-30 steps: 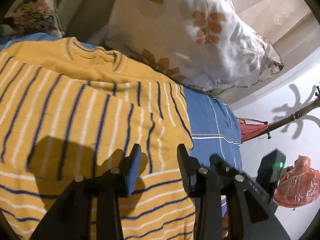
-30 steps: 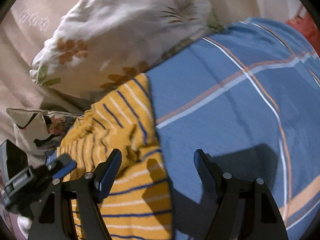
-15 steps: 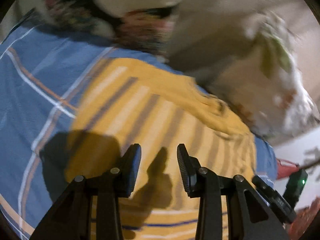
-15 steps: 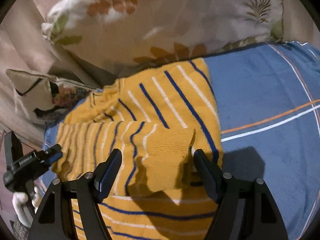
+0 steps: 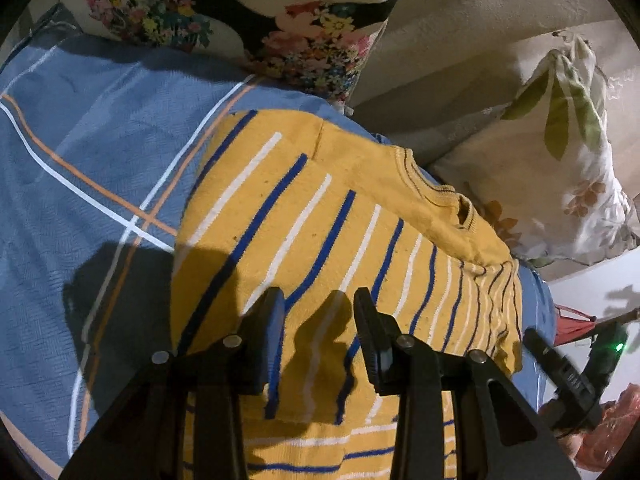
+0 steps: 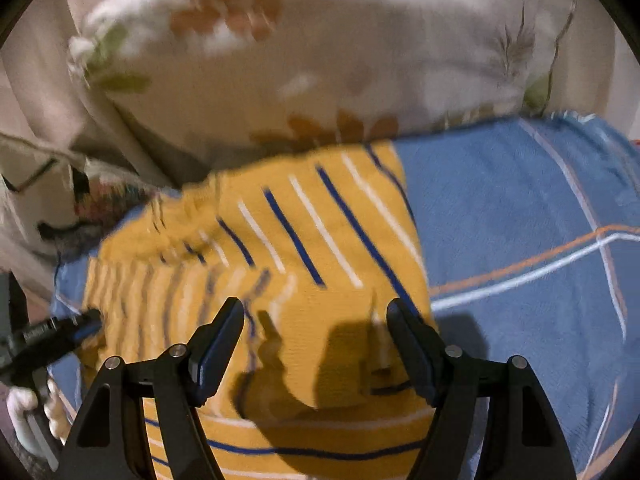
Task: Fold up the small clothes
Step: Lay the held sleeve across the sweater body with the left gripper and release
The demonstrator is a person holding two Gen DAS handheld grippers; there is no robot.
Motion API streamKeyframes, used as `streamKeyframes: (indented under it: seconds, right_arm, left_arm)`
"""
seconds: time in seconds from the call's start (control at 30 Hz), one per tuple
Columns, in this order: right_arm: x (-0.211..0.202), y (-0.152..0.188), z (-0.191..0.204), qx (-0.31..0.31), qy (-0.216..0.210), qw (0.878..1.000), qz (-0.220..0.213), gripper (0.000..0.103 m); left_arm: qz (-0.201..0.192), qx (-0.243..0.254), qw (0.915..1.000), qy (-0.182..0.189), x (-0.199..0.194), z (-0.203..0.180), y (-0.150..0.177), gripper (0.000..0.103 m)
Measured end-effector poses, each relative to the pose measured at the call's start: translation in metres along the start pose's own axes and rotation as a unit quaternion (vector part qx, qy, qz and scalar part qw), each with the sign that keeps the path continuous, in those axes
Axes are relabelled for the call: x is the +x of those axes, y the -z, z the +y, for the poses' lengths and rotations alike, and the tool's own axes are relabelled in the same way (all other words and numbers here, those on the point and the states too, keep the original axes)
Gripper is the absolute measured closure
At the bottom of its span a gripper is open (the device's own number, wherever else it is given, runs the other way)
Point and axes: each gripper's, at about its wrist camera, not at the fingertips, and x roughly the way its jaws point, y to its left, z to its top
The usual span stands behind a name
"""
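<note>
Both tongs are hovering apart, gripping nothing: left gripper (image 5: 318,322), right gripper (image 6: 316,344). We're seeing the sweater (image 5: 320,216) on the bedsheet (image 5: 80,160), long axis toward 12, folded sleeve nearer the right.

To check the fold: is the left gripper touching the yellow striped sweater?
Cannot tell. In the left wrist view the left gripper is over the yellow striped sweater, jaws parted, nothing between them, but neither contact nor gap shows plainly.
</note>
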Motion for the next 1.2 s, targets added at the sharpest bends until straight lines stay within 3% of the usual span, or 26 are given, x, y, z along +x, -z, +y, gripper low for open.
streamKeyframes:
  seconds: [0.1,0.17,0.23,0.33,0.43,0.6,0.73,1.0,1.2]
  right_arm:
    - [-0.001,-0.016,0.025,-0.018,-0.017,1.000,-0.016,0.032]
    - [0.009,-0.027,0.047,-0.041,-0.042,0.998,-0.009,0.050]
    - [0.027,-0.035,0.069,-0.055,-0.068,0.996,0.008,0.057]
    - [0.060,-0.040,0.093,-0.062,-0.088,0.993,0.045,0.059]
    - [0.088,-0.039,0.101,-0.054,-0.061,0.994,0.071,0.059]
    - [0.070,-0.028,0.085,0.005,-0.089,0.994,0.065,0.058]
    - [0.038,0.004,0.062,0.032,-0.089,0.993,0.066,0.058]
    - [-0.014,0.103,0.018,0.109,-0.057,0.989,0.083,0.053]
    - [-0.048,0.145,0.008,0.111,-0.051,0.988,0.094,0.053]
  left_arm:
    - [-0.011,0.014,0.9998,-0.005,-0.013,-0.003,0.004,0.068]
    - [-0.012,0.016,0.9998,0.004,-0.018,-0.003,0.007,0.068]
    - [-0.010,0.015,0.9998,0.007,-0.022,-0.002,0.011,0.068]
    - [-0.005,0.006,0.9999,0.015,-0.025,0.006,0.017,0.068]
    - [-0.005,0.001,0.9998,0.019,-0.034,0.016,0.025,0.068]
    - [0.015,-0.003,0.9994,0.029,-0.042,0.037,0.043,0.067]
    - [0.052,-0.003,0.9976,0.046,-0.030,0.051,0.062,0.067]
    - [0.083,-0.006,0.9910,0.105,-0.035,0.059,0.086,0.066]
    - [0.098,-0.016,0.9870,0.126,-0.045,0.061,0.114,0.066]
